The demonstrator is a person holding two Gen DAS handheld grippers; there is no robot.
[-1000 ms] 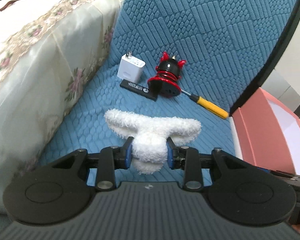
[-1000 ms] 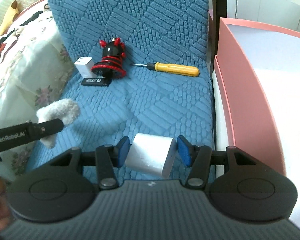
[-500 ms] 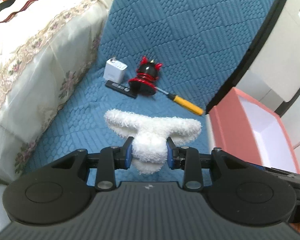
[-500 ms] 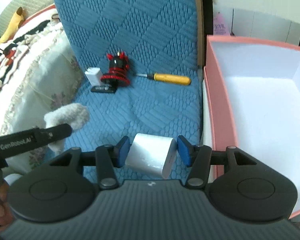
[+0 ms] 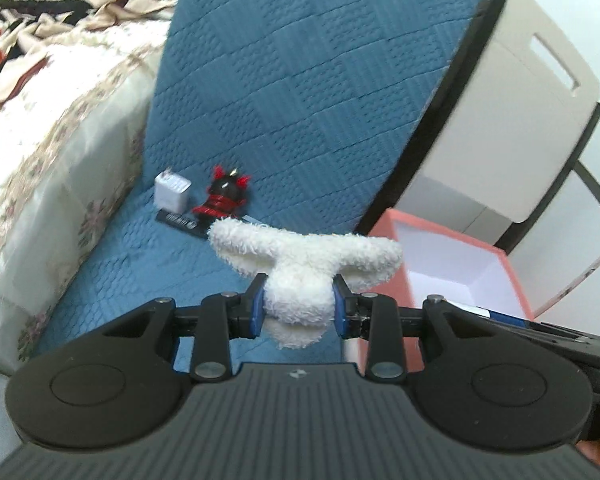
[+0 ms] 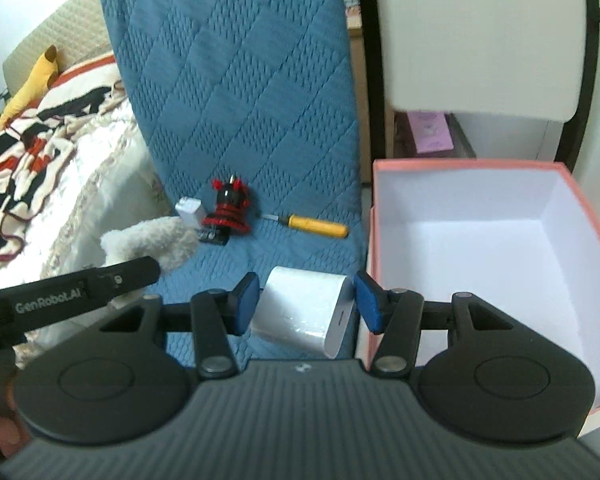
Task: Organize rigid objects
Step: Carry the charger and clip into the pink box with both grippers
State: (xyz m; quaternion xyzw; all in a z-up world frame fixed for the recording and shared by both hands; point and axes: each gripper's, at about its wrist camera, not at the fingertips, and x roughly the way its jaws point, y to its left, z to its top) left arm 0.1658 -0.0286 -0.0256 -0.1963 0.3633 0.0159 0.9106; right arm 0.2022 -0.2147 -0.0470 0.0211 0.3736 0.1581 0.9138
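My left gripper (image 5: 298, 306) is shut on a white fluffy plush piece (image 5: 300, 264), held above the blue quilted seat (image 5: 148, 268). My right gripper (image 6: 305, 304) is shut on a white charger block (image 6: 308, 314), held above the seat's right edge beside the pink box (image 6: 460, 168). On the seat lie a small white plug adapter (image 5: 172, 194), a black-and-red figurine (image 5: 224, 198), a black flat stick (image 5: 180, 222) and a yellow-handled screwdriver (image 6: 314, 226). The left gripper and plush also show in the right wrist view (image 6: 148, 240).
The pink box, white inside, stands open to the right of the seat and shows in the left wrist view (image 5: 512, 280). A bed with a floral cover (image 5: 40, 168) lies left. The blue backrest (image 6: 240, 80) rises behind; a white chair (image 6: 480, 32) stands behind the box.
Both grippers have risen and pulled back from the seat with their loads. The seat objects look smaller and farther, and more of the pink box's inside shows.
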